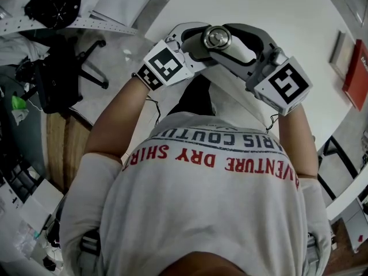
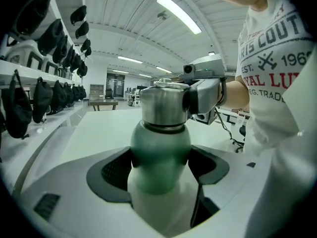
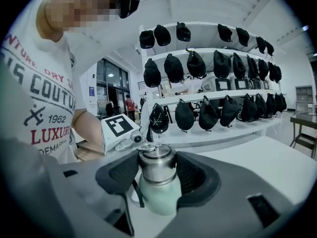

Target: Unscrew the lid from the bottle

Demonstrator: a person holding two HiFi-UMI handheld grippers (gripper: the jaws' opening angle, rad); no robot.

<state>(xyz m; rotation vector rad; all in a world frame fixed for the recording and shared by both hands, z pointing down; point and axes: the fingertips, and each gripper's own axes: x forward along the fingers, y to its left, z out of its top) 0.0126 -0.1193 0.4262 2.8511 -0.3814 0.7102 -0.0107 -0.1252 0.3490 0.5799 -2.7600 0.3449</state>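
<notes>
A pale green bottle [image 2: 159, 157] with a steel lid [image 2: 163, 105] stands upright between both grippers above the white table [image 1: 276, 10]. My left gripper [image 2: 161, 168] is shut on the bottle's green body, its dark pads pressing on both sides. From the other side, my right gripper [image 3: 157, 168] has its ribbed pads against the steel lid [image 3: 157, 163], above the green shoulder [image 3: 158, 196]. In the head view the lid [image 1: 215, 38] shows from above, with the left gripper [image 1: 195, 42] and the right gripper [image 1: 233, 39] meeting at it. The bottle's base is hidden.
The table's curved edge runs close to the person's body. A black office chair [image 1: 63, 68] stands on the floor at the left. A red box [image 1: 356, 68] lies at the table's right. Shelves of black caps [image 3: 213, 63] line the wall beyond the table.
</notes>
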